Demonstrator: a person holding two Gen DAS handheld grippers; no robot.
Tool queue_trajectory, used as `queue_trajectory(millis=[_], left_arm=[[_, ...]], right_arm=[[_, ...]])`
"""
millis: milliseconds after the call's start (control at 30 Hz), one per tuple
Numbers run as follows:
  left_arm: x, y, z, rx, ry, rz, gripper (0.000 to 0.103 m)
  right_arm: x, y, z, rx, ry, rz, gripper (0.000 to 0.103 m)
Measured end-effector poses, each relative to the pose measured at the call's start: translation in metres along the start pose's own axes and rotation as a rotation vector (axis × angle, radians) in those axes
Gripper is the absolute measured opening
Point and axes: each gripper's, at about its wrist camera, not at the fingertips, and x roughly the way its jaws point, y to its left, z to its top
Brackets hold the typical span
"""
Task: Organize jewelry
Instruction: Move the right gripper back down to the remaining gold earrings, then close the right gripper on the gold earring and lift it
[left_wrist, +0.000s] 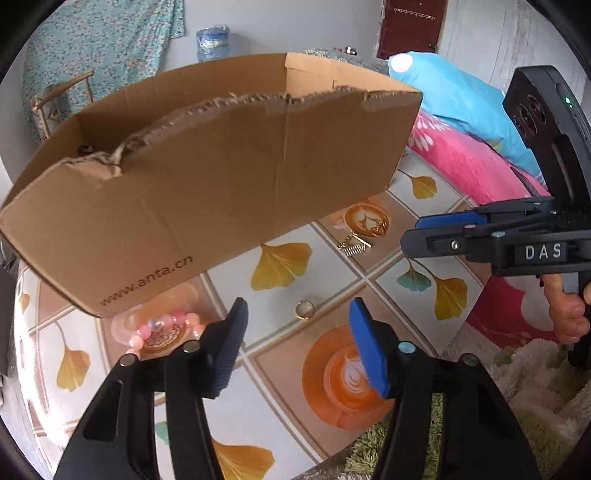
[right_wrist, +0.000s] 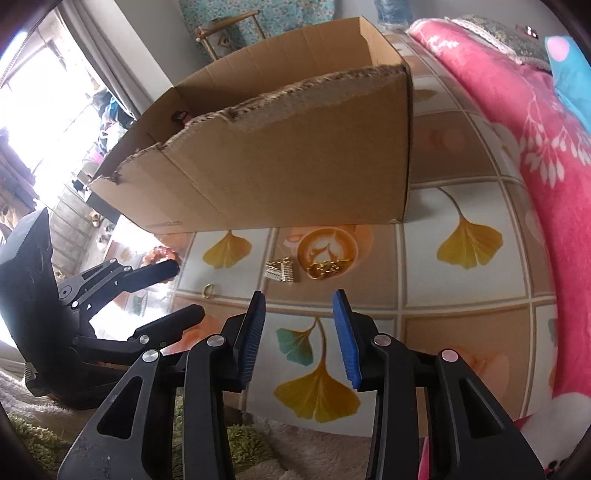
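On the patterned tablecloth, printed with ginkgo leaves and coffee cups, several jewelry pieces lie loose in front of a torn cardboard box. Box stands open at the top, near wall ragged along its edge; web address printed on the lower left of that wall.

Left gripper: blue-padded jaws partly apart, nothing between them. Gold ring lies flat on the cloth just beyond the fingertips, in line with the gap, not touched. Pink bead bracelet lies to the left of the left finger, close to the box corner, partly hidden by the finger.

Right gripper: jaws at a narrower gap, empty, pads clear of the cloth. Beyond its tips lie a small silver comb-shaped piece and, just to the right of it, a tangle of gold pieces on a printed coffee cup. The two touch or nearly touch; cannot tell which.

Seen from the left wrist view, the right gripper enters from the right edge, a hand on its handle. Pink blanket borders the cloth on the right; shaggy rug at the near edge.
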Motion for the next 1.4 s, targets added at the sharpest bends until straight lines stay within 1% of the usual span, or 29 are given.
queue_trajectory(millis=[167, 300, 400, 500, 767, 867, 933, 1067, 1133, 1200, 1400], left_arm=[[0.009, 0.002, -0.001, 0.003, 0.021, -0.02, 0.045], [0.011, 0.002, -0.001, 0.008, 0.018, -0.028, 0.039], [0.012, 0.0, -0.001, 0.021, 0.017, -0.02, 0.033], [0.013, -0.001, -0.001, 0.038, 0.018, -0.017, 0.031], [0.015, -0.011, 0.0, 0.122, 0.025, 0.013, 0.018], [0.015, -0.013, 0.0, 0.131, 0.023, 0.013, 0.015], [0.015, -0.012, 0.0, 0.131, 0.022, 0.015, 0.011], [0.015, -0.012, -0.001, 0.125, 0.022, 0.016, 0.01], [0.014, -0.012, -0.002, 0.124, 0.022, 0.019, 0.01], [0.013, -0.012, -0.002, 0.121, 0.023, 0.021, 0.01], [0.011, -0.01, -0.004, 0.117, 0.023, 0.021, 0.01]], right_arm=[[0.004, -0.006, 0.002, 0.02, 0.008, 0.0, 0.032], [0.005, -0.006, 0.003, 0.014, 0.004, -0.001, 0.031], [0.009, -0.005, 0.004, 0.018, 0.01, 0.001, 0.031], [0.01, -0.006, 0.007, 0.02, 0.014, 0.0, 0.031], [0.013, -0.006, 0.012, 0.018, 0.013, -0.009, 0.031], [0.014, -0.004, 0.012, 0.018, 0.009, -0.013, 0.03], [0.013, -0.004, 0.011, 0.015, 0.006, -0.014, 0.03], [0.01, -0.003, 0.011, 0.004, -0.006, -0.015, 0.027], [0.009, -0.003, 0.01, 0.001, -0.007, -0.015, 0.02], [0.01, -0.004, 0.01, 0.004, -0.003, -0.01, 0.016], [0.016, -0.005, 0.01, 0.004, 0.012, -0.014, 0.015]])
